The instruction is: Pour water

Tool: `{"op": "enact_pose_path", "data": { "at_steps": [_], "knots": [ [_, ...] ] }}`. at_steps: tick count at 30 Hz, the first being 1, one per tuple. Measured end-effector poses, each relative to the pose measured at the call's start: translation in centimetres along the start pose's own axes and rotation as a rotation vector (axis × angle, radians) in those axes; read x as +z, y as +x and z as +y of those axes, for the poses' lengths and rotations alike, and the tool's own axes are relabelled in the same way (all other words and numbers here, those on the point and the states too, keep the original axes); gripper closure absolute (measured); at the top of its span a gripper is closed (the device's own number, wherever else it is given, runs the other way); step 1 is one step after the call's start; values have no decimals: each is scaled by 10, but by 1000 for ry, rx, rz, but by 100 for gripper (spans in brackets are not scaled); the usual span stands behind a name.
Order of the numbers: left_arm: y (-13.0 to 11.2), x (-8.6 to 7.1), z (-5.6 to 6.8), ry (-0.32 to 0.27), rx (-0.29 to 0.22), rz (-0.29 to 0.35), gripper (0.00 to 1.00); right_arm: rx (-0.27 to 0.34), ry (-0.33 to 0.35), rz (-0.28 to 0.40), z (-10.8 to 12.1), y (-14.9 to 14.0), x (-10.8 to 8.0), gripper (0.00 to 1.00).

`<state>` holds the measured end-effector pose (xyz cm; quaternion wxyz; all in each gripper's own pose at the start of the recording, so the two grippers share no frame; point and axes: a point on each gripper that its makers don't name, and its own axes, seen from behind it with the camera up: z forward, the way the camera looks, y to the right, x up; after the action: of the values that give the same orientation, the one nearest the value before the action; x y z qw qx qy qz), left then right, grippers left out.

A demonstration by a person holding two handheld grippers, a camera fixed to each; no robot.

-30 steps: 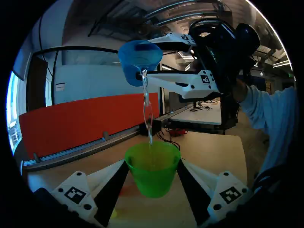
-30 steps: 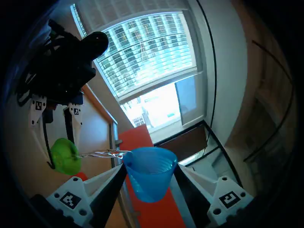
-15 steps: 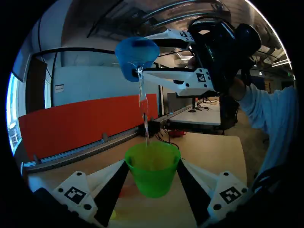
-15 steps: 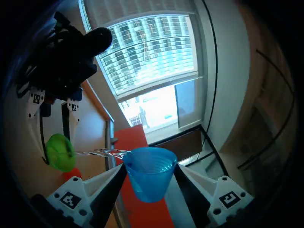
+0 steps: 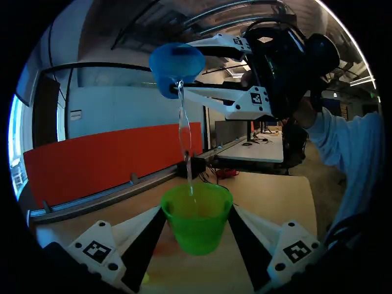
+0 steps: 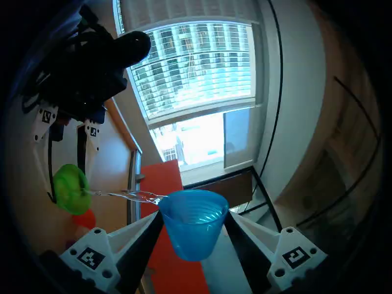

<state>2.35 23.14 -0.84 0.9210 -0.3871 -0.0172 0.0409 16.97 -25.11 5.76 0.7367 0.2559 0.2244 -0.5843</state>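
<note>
1. Left gripper view: the green cup (image 5: 197,225) stands upright between the two fingers of the left gripper (image 5: 196,211), which press on its sides. It is held low over a wooden table (image 5: 274,191).
2. A thin stream of water (image 5: 184,132) falls into the cup's open mouth.
3. The stream leaves the lip of a blue cup (image 5: 175,61), tipped over and held high above the green one. The right gripper (image 5: 183,68) pinches it between both fingers.
4. A person's arm in a light sleeve (image 5: 353,152) reaches in from the right behind that gripper.
5. Right gripper view: the blue cup sits clamped between the near fingers. Water runs off its left rim toward the green cup at the left.
6. Farther out are a red panel (image 5: 98,157) along the table's far edge and a bright window (image 6: 196,73) with blinds.
</note>
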Motion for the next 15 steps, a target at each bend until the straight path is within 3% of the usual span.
{"op": "enact_pose_path", "data": {
  "at_steps": [15],
  "knots": [
    [5,0,5,-12,5,6,15,-76,-26,2,12,2,-3,10]
  ]
}}
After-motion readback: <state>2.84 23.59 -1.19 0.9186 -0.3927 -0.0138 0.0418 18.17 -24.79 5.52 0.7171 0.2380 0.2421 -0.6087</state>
